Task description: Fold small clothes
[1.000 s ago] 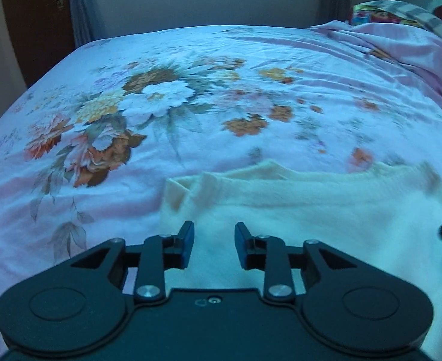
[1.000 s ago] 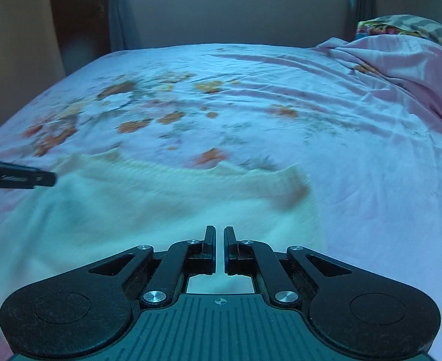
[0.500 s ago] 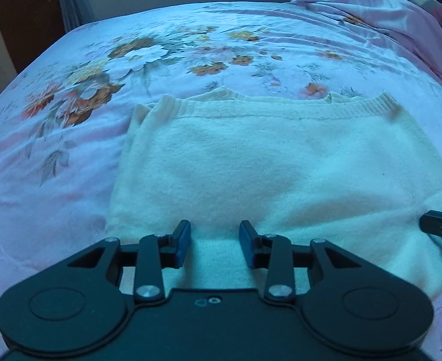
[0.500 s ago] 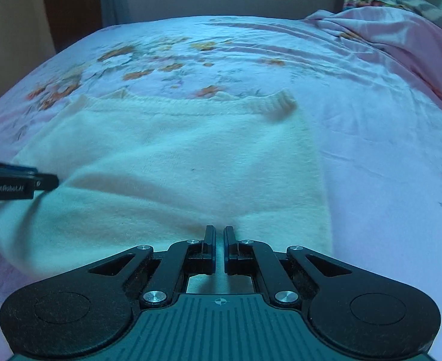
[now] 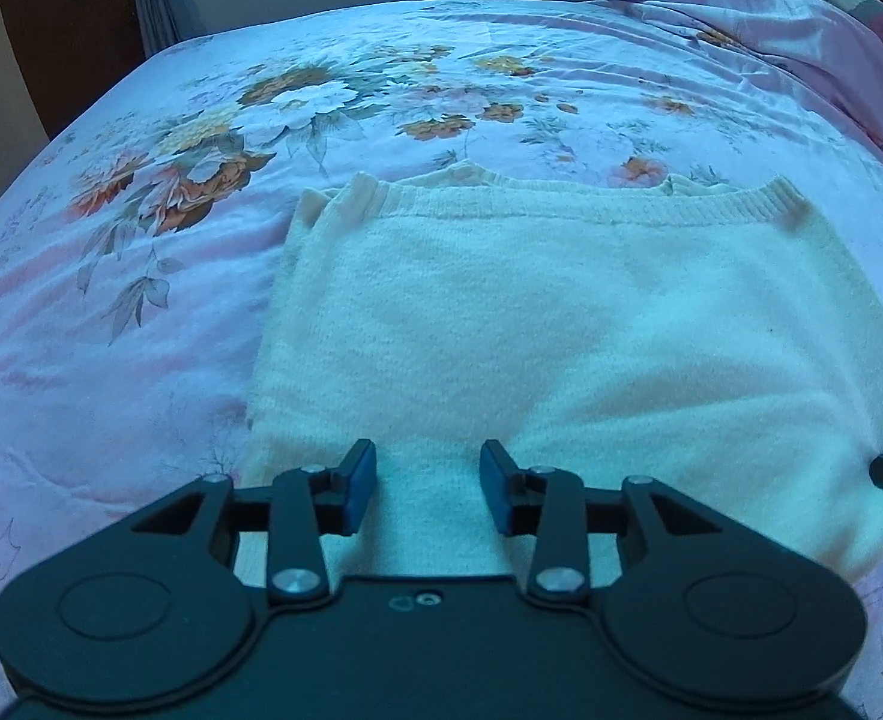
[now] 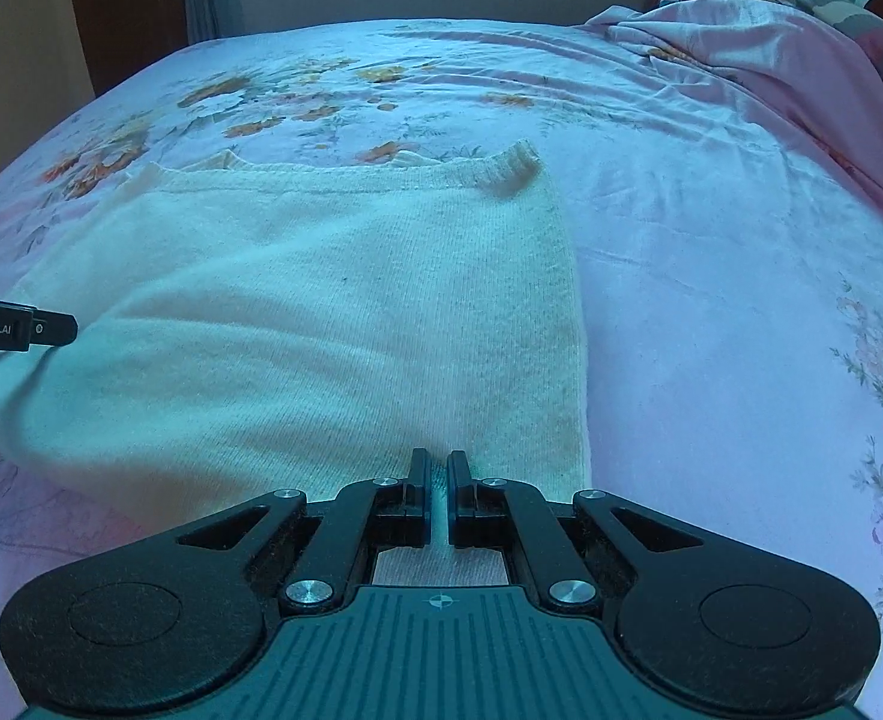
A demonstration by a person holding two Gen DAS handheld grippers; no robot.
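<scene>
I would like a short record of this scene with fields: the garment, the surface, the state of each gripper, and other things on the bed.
garment: cream knit sweater, lying flat, ribbed hem at the far edge
surface: bed with floral sheet
left gripper: open, jaws just widening, over the sweater's near edge
right gripper: shut on the sweater's near edge
other: crumpled pink cover at far right

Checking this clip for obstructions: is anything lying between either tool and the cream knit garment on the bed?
Nothing visible. The left tool hangs open right over the near edge of the cream knit garment, and the right tool is shut at its near right corner. Only the floral bedsheet surrounds it; the crumpled pink cover lies far off.
</scene>
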